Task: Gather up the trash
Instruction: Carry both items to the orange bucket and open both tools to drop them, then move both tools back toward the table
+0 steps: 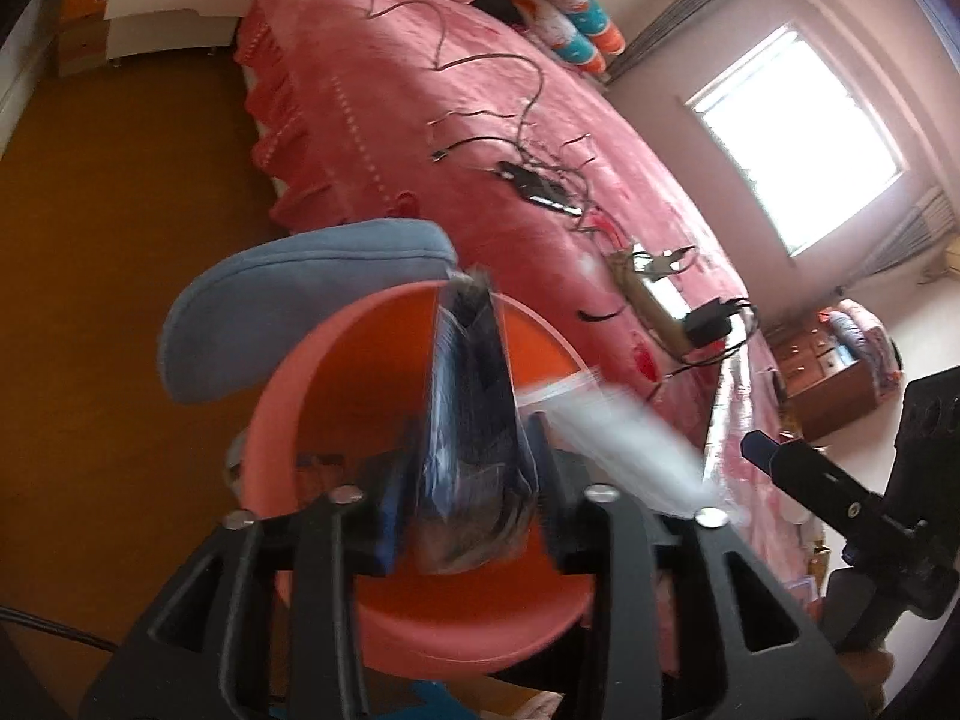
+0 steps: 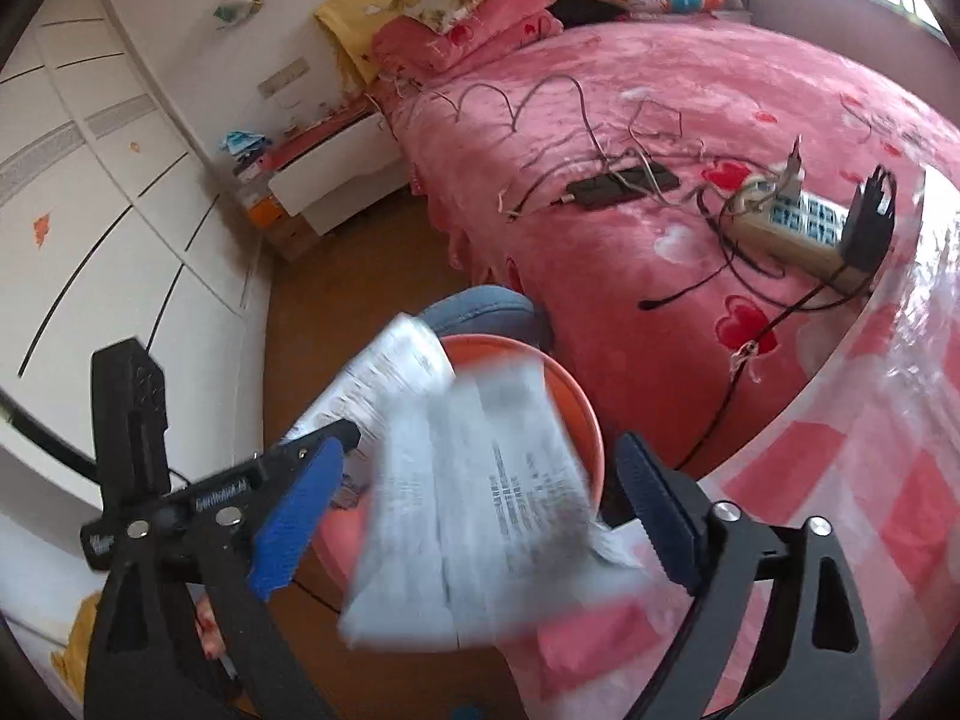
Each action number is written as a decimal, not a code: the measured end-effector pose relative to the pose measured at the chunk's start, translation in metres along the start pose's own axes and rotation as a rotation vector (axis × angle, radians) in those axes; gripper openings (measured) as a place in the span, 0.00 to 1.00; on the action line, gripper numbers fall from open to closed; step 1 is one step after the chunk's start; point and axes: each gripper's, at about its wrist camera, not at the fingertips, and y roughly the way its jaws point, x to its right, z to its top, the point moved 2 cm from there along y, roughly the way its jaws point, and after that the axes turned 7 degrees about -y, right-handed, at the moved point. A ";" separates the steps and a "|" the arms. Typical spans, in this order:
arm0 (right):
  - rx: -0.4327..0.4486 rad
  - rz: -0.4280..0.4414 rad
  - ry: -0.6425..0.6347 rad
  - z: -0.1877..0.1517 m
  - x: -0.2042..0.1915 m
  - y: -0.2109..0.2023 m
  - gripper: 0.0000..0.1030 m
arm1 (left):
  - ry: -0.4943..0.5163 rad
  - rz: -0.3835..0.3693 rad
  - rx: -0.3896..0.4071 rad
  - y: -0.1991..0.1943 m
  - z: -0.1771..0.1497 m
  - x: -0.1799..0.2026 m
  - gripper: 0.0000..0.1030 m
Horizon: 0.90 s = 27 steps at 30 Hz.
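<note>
An orange-pink plastic bin (image 1: 336, 408) stands on the floor beside the bed; it also shows in the right wrist view (image 2: 576, 414). My left gripper (image 1: 471, 510) is over the bin with its jaws shut on a dark blue plastic wrapper (image 1: 474, 420), which hangs over the bin's mouth. My right gripper (image 2: 474, 510) is open above the bin. A white printed paper wrapper (image 2: 474, 480), blurred, lies loose between its fingers, touching neither pad clearly. The same white wrapper (image 1: 612, 438) shows blurred in the left wrist view, with the right gripper's finger (image 1: 798, 462) beside it.
A blue cushion (image 1: 288, 312) lies behind the bin. The pink bed (image 2: 660, 138) carries phones (image 2: 624, 186), cables and a power strip (image 2: 792, 228). A white nightstand (image 2: 336, 174) and white wardrobe (image 2: 96, 180) stand at left. Brown wooden floor (image 1: 108, 240) surrounds the bin.
</note>
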 end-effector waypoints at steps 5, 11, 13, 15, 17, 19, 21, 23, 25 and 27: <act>0.048 -0.055 0.007 -0.012 0.007 -0.019 0.89 | 0.076 0.102 0.036 0.003 -0.006 0.007 0.62; 0.110 -0.150 0.015 -0.029 0.022 -0.052 0.89 | 0.209 0.200 0.088 0.004 -0.013 0.037 0.69; 0.127 -0.187 0.012 -0.036 0.025 -0.063 0.89 | 0.250 0.222 0.103 0.002 -0.017 0.049 0.69; 0.142 -0.214 0.017 -0.044 0.031 -0.075 0.89 | 0.303 0.246 0.124 0.000 -0.022 0.064 0.71; 0.157 -0.228 0.028 -0.050 0.037 -0.086 0.89 | 0.338 0.259 0.135 -0.002 -0.029 0.076 0.73; 0.180 -0.244 0.041 -0.057 0.044 -0.099 0.89 | 0.382 0.258 0.139 -0.003 -0.037 0.094 0.74; 0.197 -0.259 0.051 -0.062 0.051 -0.109 0.89 | 0.421 0.253 0.145 -0.005 -0.045 0.110 0.74; 0.228 -0.282 0.064 -0.070 0.059 -0.125 0.89 | 0.457 0.248 0.153 -0.008 -0.053 0.124 0.76; 0.256 -0.297 0.080 -0.076 0.065 -0.139 0.89 | 0.493 0.242 0.161 -0.011 -0.061 0.140 0.77; 0.280 -0.312 0.094 -0.083 0.072 -0.150 0.89 | 0.526 0.243 0.174 -0.014 -0.068 0.154 0.77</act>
